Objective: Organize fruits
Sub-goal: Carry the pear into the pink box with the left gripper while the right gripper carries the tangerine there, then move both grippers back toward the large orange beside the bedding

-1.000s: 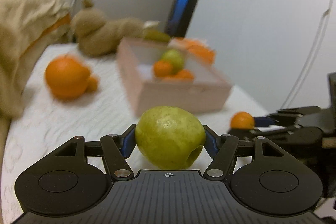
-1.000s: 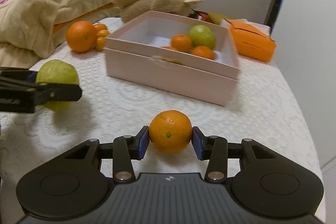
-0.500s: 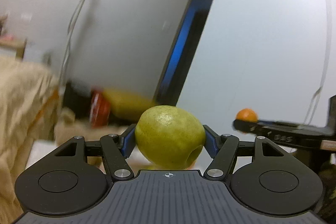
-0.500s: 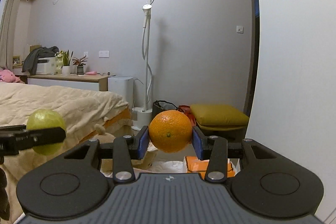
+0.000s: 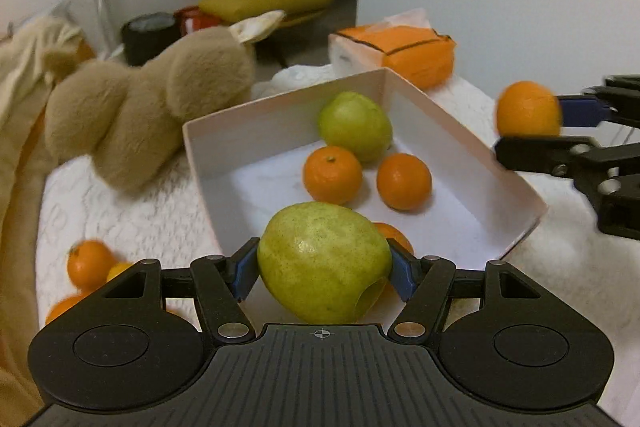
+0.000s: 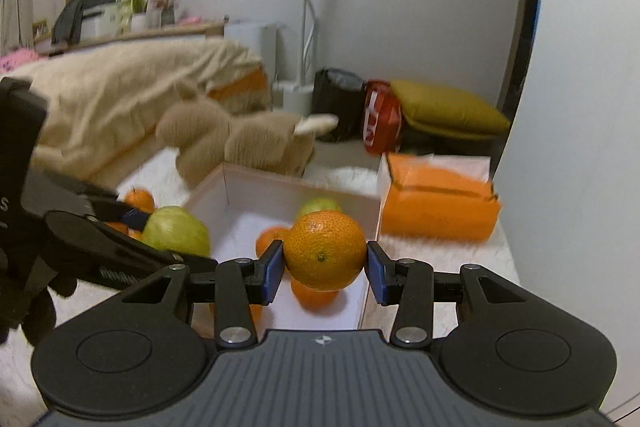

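While both grippers hang over the pale box (image 5: 460,131), each carries a fruit: the left gripper (image 5: 323,267) is clamped on a green pear (image 5: 320,259) at the bottom centre of its view, and the right gripper (image 6: 324,267) pinches an orange (image 6: 325,249) in the middle of its own view. In the left view the orange sits at the right edge, just past the box's right wall.

The box already holds another green pear (image 5: 354,125) toward its back corner and at least three oranges (image 5: 332,174) in the middle.

The risks here look like crowding and bounce. A pear let go from this height would likely land on the oranges below it, bruise them, or roll against the near wall. The orange seems close to the rim; released there, it could strike the edge and tumble onto the white bedcover (image 5: 120,219). Both grippers converging on one small box could also knock together. The stuffed toy (image 5: 140,111) leaning at the upper left corner might nudge the box if brushed.
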A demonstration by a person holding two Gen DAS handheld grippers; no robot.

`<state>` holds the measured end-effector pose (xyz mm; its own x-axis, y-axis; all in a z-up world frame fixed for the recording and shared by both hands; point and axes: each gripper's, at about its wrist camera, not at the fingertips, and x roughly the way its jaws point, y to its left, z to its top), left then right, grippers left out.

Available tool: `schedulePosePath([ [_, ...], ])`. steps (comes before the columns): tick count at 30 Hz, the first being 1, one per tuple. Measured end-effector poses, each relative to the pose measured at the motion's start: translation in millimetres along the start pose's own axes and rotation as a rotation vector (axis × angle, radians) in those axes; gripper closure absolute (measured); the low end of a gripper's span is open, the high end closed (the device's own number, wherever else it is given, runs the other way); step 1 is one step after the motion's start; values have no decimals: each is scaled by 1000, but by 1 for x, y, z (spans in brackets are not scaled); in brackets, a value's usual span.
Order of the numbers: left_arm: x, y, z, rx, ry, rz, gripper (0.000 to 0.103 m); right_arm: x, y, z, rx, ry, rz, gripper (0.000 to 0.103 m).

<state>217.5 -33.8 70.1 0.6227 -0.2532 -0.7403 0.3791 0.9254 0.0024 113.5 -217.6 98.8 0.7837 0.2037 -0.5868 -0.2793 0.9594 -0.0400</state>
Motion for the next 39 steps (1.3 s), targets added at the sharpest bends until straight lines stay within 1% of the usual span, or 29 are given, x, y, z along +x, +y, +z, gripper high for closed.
schedulePosePath([
  [2,1,6,2,-53,-8,-17,32,7,0,-6,-5,23,7,60],
  [4,-5,17,1,-121,-49,-40,32,16,1,-11,-2,50,21,60],
  [6,-9,25,2,-165,-92,-46,32,20,2,-15,-1,67,28,60],
  [8,-11,29,5,-169,-107,-44,33,28,6,-18,-9,81,33,60],
  [11,-13,24,9,-118,-67,-61,34,37,11,-21,-23,98,41,60],
  [12,-15,22,11,-105,-74,-63,35,40,13,-21,-26,103,38,60],
  [14,-20,23,16,-134,-116,-67,35,45,16,-23,-34,112,29,60],
  [17,-31,38,20,-266,-205,-89,35,50,16,-27,-32,130,34,60],
  [19,-41,45,16,-304,-254,-82,36,52,13,-27,-14,131,40,59],
  [20,-46,47,12,-313,-276,-67,36,50,11,-27,-4,130,44,54],
  [21,-52,50,6,-322,-299,-55,36,47,9,-27,4,124,50,42],
  [23,-66,56,-12,-351,-343,-36,36,40,6,-26,24,94,57,34],
  [25,-80,62,-37,-390,-376,-1,36,35,4,-23,26,76,52,34],
  [28,-94,68,-77,-437,-390,76,36,25,12,-16,1,46,24,34],
  [30,-97,70,-101,-466,-358,118,36,20,22,-10,-24,29,23,34],
  [32,-96,71,-123,-497,-311,153,36,18,38,-2,-51,20,43,33],
  [33,-95,72,-131,-511,-299,158,36,17,46,1,-60,20,57,32],
  [35,-96,73,-146,-532,-292,144,36,19,67,11,-66,33,107,32],
  [39,-103,76,-156,-497,-296,129,36,32,105,30,-53,92,207,32],
])
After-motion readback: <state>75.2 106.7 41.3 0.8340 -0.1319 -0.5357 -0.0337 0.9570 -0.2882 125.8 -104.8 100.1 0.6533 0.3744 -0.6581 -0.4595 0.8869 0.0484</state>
